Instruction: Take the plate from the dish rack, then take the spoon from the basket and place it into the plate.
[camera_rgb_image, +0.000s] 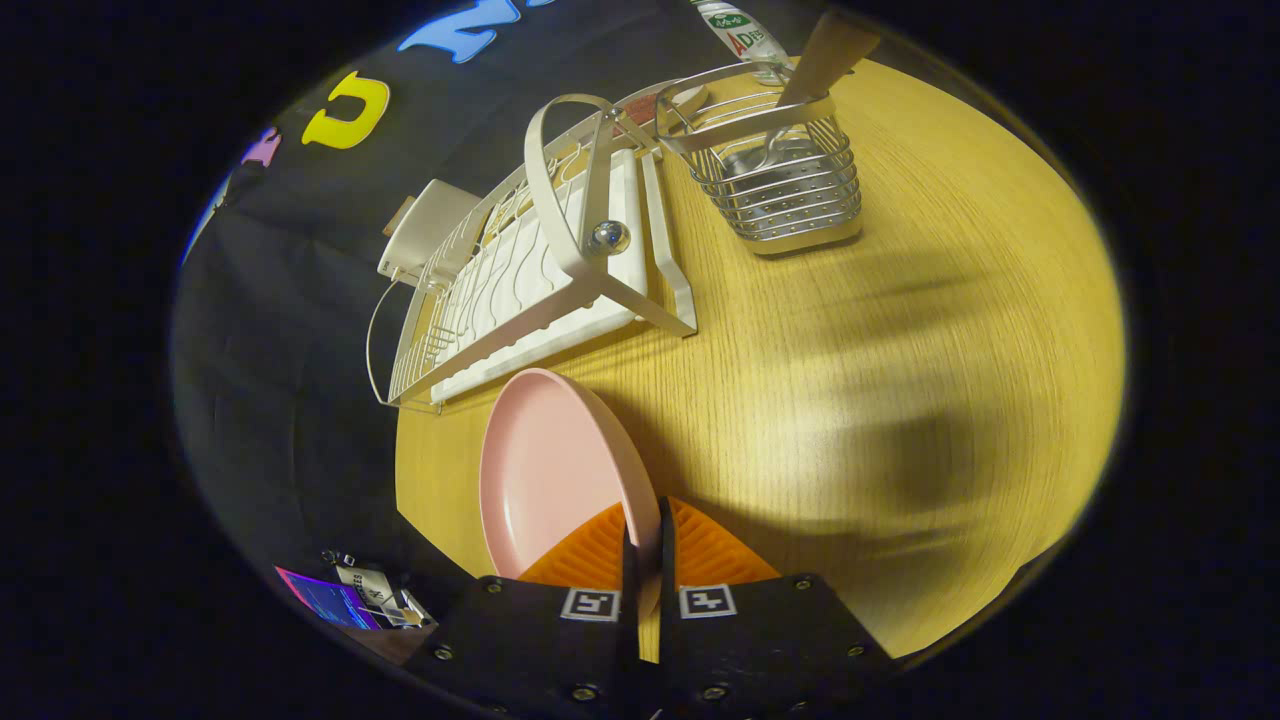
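Two fingers of the claw (640, 560) pinch the rim of the pink plate (550, 470) at the bottom centre, holding it on edge above the wooden table (900, 380) — likely carried clear of the white dish rack (530, 270), upper left. The spoon (770, 150) waits in the wire basket (790, 180), top centre — next in line.

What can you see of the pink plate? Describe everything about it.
The pink plate is round, plain and matte, plastic-looking, with a raised rim. It is held on edge, clear of the dish rack, above the wooden table. The gripper is shut on its rim, one of the jaws pressing each face.
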